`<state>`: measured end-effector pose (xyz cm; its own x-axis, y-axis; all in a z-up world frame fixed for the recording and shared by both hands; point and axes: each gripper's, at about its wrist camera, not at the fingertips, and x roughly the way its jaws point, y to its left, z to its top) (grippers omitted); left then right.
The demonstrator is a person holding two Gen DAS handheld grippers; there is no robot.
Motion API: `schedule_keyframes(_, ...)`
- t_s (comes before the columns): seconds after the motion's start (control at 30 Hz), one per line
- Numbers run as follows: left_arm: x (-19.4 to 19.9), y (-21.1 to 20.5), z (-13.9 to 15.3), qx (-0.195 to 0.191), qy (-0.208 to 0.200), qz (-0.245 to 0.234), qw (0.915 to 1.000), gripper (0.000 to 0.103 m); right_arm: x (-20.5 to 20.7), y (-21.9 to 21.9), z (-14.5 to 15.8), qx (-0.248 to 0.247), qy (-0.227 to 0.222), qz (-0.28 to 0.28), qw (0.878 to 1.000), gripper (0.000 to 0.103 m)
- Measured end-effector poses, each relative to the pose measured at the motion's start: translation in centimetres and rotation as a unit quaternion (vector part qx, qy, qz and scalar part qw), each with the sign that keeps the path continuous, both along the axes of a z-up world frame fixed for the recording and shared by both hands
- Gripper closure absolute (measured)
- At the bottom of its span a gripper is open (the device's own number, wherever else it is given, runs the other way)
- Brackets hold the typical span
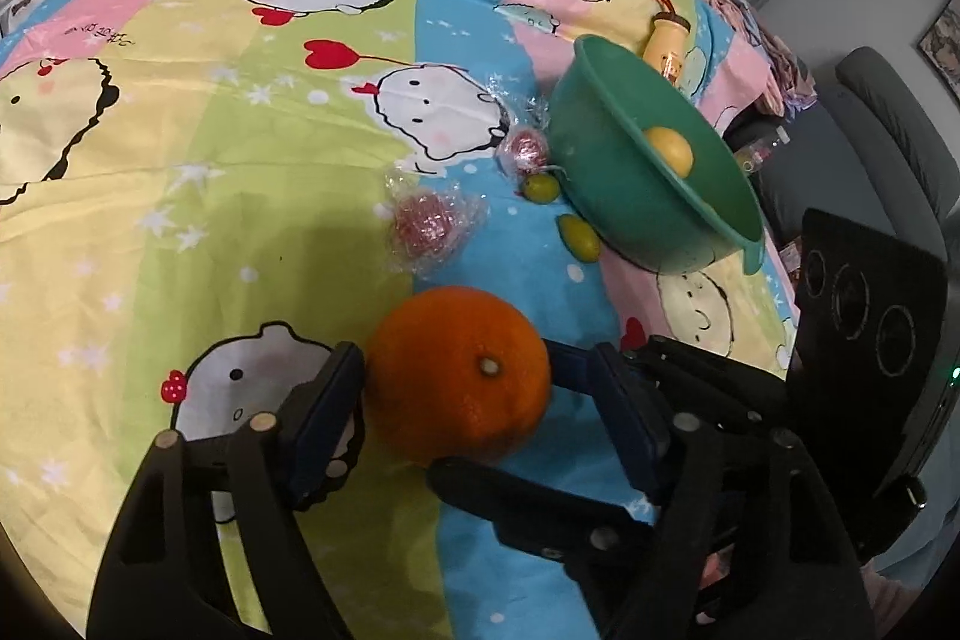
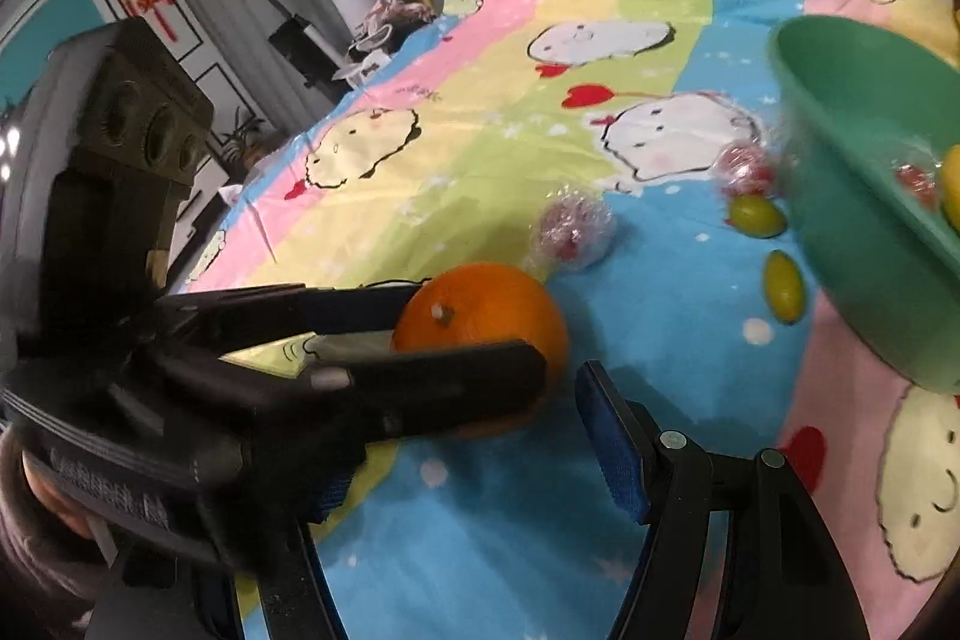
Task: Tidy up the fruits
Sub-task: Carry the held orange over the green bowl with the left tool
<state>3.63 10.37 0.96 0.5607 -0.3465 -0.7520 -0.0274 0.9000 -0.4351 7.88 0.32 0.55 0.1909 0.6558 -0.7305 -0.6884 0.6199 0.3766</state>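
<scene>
An orange lies on the cartoon-print cloth. My left gripper straddles it. Its left pad touches the orange's side; its right finger stands slightly off. My right gripper comes in from the right, open, with one fingertip beside the orange and the other finger under the left gripper, hidden in its own view. The green bowl sits tilted beyond, with a yellow fruit inside.
Two small green fruits and two wrapped red sweets lie between the orange and the bowl. A yellow bottle lies behind the bowl. The cloth drops off at the right edge, near a grey chair.
</scene>
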Motion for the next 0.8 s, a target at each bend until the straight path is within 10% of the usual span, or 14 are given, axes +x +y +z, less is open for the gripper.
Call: schedule_keyframes(0.8, -0.2, -3.6, 4.5, 0.042, -0.053, -0.029, 0.9973, 0.039, -0.4, -3.4, 3.5, 0.049, -0.034, -0.042, 0.997, 0.039)
